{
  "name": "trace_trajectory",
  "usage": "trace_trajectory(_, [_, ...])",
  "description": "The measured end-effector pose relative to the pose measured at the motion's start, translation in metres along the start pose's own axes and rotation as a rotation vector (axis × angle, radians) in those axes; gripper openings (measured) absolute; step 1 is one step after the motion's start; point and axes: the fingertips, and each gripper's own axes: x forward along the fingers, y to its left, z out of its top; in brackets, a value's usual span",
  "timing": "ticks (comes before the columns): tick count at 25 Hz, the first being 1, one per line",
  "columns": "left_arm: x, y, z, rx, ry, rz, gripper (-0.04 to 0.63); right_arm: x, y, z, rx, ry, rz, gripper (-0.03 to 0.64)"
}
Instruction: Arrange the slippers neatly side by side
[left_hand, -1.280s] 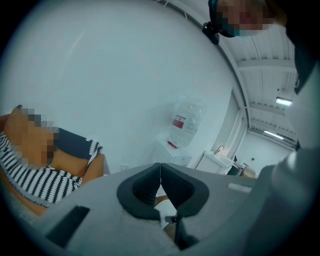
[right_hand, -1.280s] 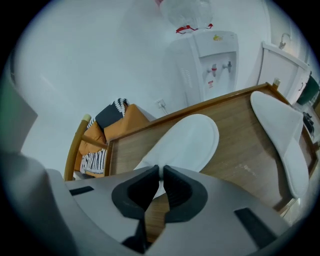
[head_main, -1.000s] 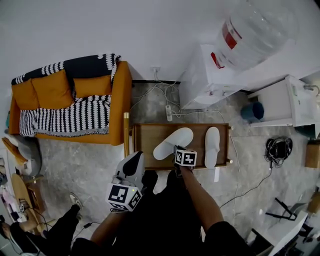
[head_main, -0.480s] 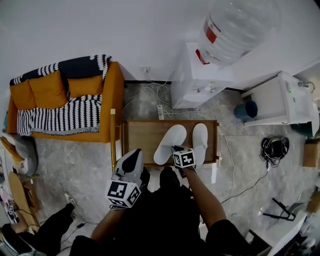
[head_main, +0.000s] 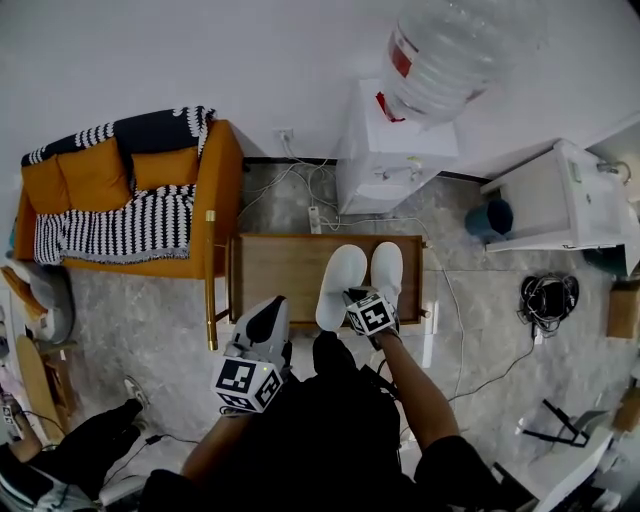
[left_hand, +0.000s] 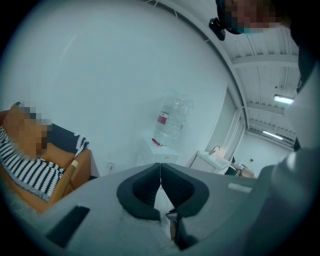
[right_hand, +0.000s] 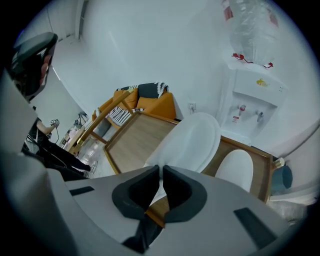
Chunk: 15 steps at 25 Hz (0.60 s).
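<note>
While seemingly in right gripper (right_hand: 161, 171) jaws, slipper (head_main: 340, 282) beside mate (head_main: 386, 268), tray (head_main: 272, 270) leftward open.

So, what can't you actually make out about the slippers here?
Head view: the cube on the right tool covers where it grips the held slipper.
Right gripper view: the tool's own body hides the near end of the second slipper.
Left gripper view: the left tool blocks the lower part; no slippers show.
</note>
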Motion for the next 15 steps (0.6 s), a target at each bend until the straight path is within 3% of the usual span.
trace_trajectory(15, [0.034, -0.031, -0.017, -0.016, 0.007, 0.057, 0.017, 0.009, -0.025, -0.028, -0.209, 0.12, 0.095, 0.026])
